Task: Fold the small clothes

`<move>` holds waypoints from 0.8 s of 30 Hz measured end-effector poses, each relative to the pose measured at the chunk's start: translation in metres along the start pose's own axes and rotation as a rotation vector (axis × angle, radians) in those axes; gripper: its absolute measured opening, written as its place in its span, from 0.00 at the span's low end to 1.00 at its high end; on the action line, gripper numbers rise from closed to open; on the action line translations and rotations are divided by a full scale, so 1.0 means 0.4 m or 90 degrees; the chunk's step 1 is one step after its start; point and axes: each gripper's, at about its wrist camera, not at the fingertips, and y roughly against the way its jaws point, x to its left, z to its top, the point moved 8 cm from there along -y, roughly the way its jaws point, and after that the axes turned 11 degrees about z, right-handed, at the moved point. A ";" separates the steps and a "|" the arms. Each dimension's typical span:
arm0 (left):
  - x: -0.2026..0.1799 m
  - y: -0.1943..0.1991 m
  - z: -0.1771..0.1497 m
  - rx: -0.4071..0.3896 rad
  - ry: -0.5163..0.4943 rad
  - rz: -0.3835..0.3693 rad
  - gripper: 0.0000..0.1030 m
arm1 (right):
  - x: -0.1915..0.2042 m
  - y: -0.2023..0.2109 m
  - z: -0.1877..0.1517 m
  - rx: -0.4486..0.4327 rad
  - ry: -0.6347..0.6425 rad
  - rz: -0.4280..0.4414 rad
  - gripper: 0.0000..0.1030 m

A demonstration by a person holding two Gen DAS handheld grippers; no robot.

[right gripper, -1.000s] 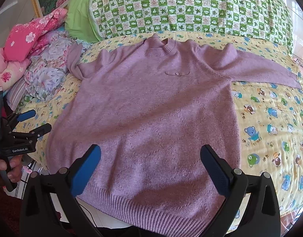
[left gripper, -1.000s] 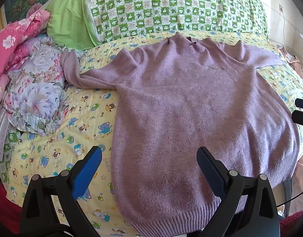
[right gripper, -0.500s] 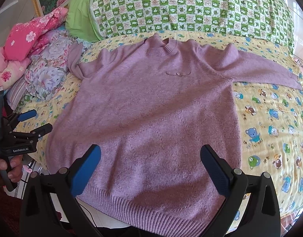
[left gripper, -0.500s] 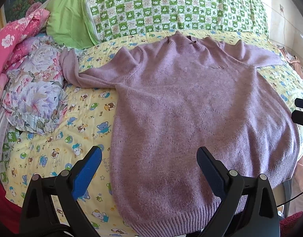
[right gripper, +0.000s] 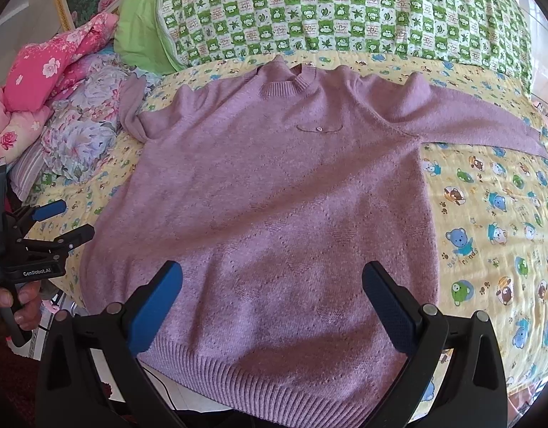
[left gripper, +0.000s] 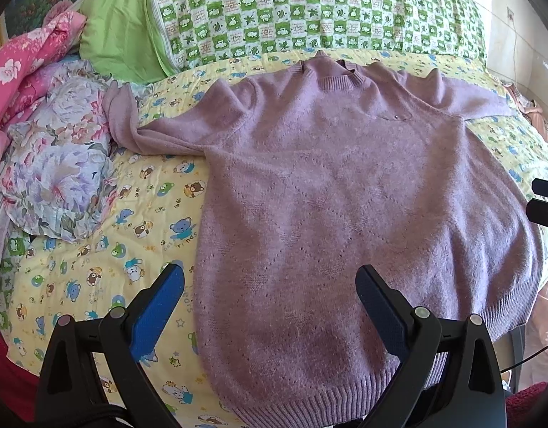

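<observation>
A purple knit sweater [left gripper: 345,192] lies flat and face up on the bed, collar at the far side, hem at the near edge; it also shows in the right wrist view [right gripper: 281,199]. Its left sleeve [left gripper: 131,125] bends up against the floral bedding. Its right sleeve [right gripper: 481,121] stretches straight out. My left gripper [left gripper: 270,306] is open and empty above the sweater's lower left side. My right gripper [right gripper: 272,299] is open and empty above the hem. The left gripper also shows at the left edge of the right wrist view [right gripper: 63,221].
The bed has a yellow cartoon-bear sheet [right gripper: 495,235]. A green checked pillow [left gripper: 309,10] lies along the far side. Floral bedding [left gripper: 60,164] and a pink quilt [left gripper: 20,71] are heaped at the left. The right gripper's tips show at the right edge [left gripper: 545,199].
My left gripper has drifted slightly left and forward along the sweater's left side. The right gripper has barely moved. The sweater has not moved.
</observation>
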 end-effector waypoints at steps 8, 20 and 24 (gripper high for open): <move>0.019 -0.038 0.026 0.014 0.026 0.004 0.94 | -0.035 -0.011 0.024 0.002 -0.017 -0.001 0.98; 0.093 -0.146 0.165 0.019 0.077 0.033 0.94 | -0.306 0.029 0.146 -0.045 -0.106 -0.080 0.98; 0.088 -0.187 0.249 0.015 0.077 0.030 0.94 | -0.460 0.052 0.213 -0.069 -0.162 -0.126 0.98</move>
